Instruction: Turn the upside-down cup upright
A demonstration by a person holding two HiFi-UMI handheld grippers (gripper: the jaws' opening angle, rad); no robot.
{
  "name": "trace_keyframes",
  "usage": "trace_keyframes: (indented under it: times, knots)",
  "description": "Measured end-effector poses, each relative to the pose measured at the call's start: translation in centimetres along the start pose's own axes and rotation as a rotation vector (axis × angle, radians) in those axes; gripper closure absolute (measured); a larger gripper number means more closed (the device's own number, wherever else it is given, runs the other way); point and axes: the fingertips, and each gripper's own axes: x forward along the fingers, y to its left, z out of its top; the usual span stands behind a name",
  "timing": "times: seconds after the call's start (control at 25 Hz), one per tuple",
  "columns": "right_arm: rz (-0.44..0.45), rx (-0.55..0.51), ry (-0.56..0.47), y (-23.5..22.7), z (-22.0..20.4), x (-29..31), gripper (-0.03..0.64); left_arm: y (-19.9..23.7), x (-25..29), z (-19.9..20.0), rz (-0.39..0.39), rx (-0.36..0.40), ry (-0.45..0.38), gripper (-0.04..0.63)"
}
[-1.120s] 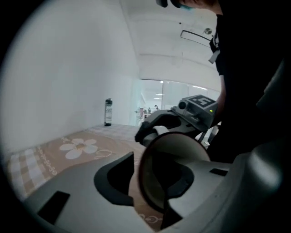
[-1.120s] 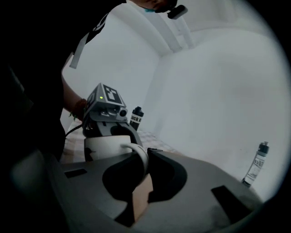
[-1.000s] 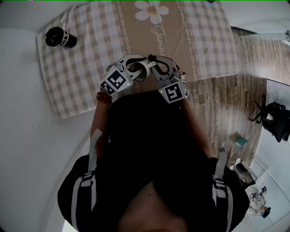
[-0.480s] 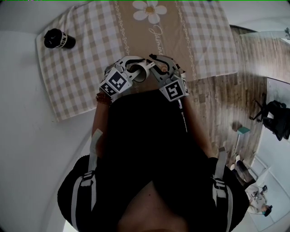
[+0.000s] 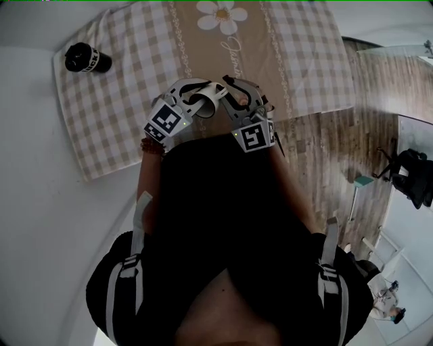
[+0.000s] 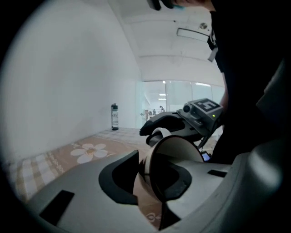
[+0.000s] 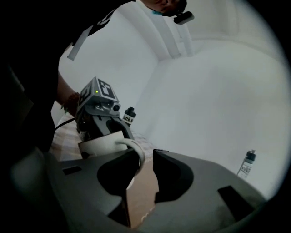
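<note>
A white cup (image 5: 211, 99) with a handle hangs just above the checked cloth, between my two grippers. My left gripper (image 5: 197, 101) is shut on the cup's wall at the rim; in the left gripper view the rim (image 6: 175, 152) sits between the jaws with the mouth turned sideways. Opposite it, my right gripper (image 5: 229, 101) has just been opening. In the right gripper view the cup's handle (image 7: 135, 152) lies by the left jaw, and cloth shows through the gap at the right gripper (image 7: 146, 157).
A black bottle (image 5: 88, 59) stands at the cloth's far left corner. The beige checked tablecloth (image 5: 135, 88) has a daisy print (image 5: 223, 15). Another bottle (image 7: 247, 164) stands farther off. Wooden floor (image 5: 338, 155) lies to the right of the table.
Both grippers and the cup have edged a little farther over the cloth, away from the person's body. The left gripper's marker cube has swung slightly left.
</note>
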Motion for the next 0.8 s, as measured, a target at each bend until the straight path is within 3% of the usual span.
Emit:
trace_keyframes:
  times: [0.08, 0.12, 0.24, 0.28, 0.4, 0.44, 0.8]
  knots:
    - [-0.052, 0.077, -0.05, -1.4, 0.3, -0.4, 0.515, 1.9, -0.9, -0.2, 0.053, -0.118, -0.073, 0.532]
    - [-0.06, 0.165, -0.07, -1.9, 0.0, -0.7, 0.515, 3.0, -1.7, -0.2, 0.081, -0.165, -0.102, 0.534]
    - [0.02, 0.463, -0.068, -2.0, -1.3, -1.2, 0.511, 5.2, -3.7, 0.3, 0.153, -0.183, -0.124, 0.537]
    - [0.077, 0.542, -0.072, -1.5, -1.4, -1.1, 0.45, 5.5, -3.9, 0.5, 0.167, -0.168, -0.119, 0.536]
    - [0.252, 0.767, -0.107, 0.4, -0.4, 0.0, 0.138, 5.6, -3.7, 0.8, 0.193, -0.135, -0.113, 0.535]
    - [0.285, 0.82, -0.112, 1.0, -0.1, 0.6, 0.103, 5.3, -3.3, 1.1, 0.197, -0.127, -0.117, 0.535]
    - [0.44, 0.995, -0.088, 4.2, 0.1, 2.0, 0.072, 4.2, -2.5, 1.8, 0.217, -0.087, -0.13, 0.535]
